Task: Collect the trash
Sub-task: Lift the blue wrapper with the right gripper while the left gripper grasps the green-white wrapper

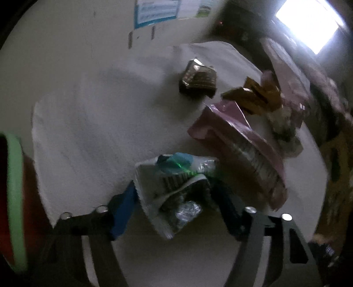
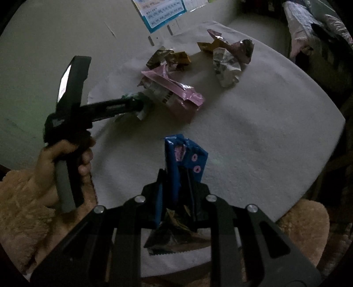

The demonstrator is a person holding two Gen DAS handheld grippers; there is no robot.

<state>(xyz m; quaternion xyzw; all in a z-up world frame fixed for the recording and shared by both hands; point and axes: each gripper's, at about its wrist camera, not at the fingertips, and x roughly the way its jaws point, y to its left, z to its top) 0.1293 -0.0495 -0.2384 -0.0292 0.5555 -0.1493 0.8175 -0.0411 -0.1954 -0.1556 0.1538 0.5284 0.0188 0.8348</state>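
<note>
My left gripper (image 1: 172, 189) is shut on a white and teal wrapper (image 1: 174, 174), held just above the white tablecloth (image 1: 88, 123). In the right wrist view the left gripper (image 2: 141, 106) shows with the wrapper (image 2: 144, 110) at its tip, beside a pink wrapper (image 2: 174, 92). My right gripper (image 2: 178, 176) is shut on a blue wrapper with pink dots (image 2: 185, 156). A dark gold wrapper (image 1: 198, 79), a brown wrapper (image 1: 253, 95) and the pink wrapper (image 1: 238, 132) lie on the cloth.
A crumpled silver-white wrapper (image 2: 227, 66) and a purple foil one (image 2: 240, 48) lie at the far side of the table. A green-rimmed container (image 1: 13, 198) stands at the left edge. A poster (image 2: 163, 13) hangs on the wall. Beige fuzzy fabric (image 2: 22, 220) lies below the table.
</note>
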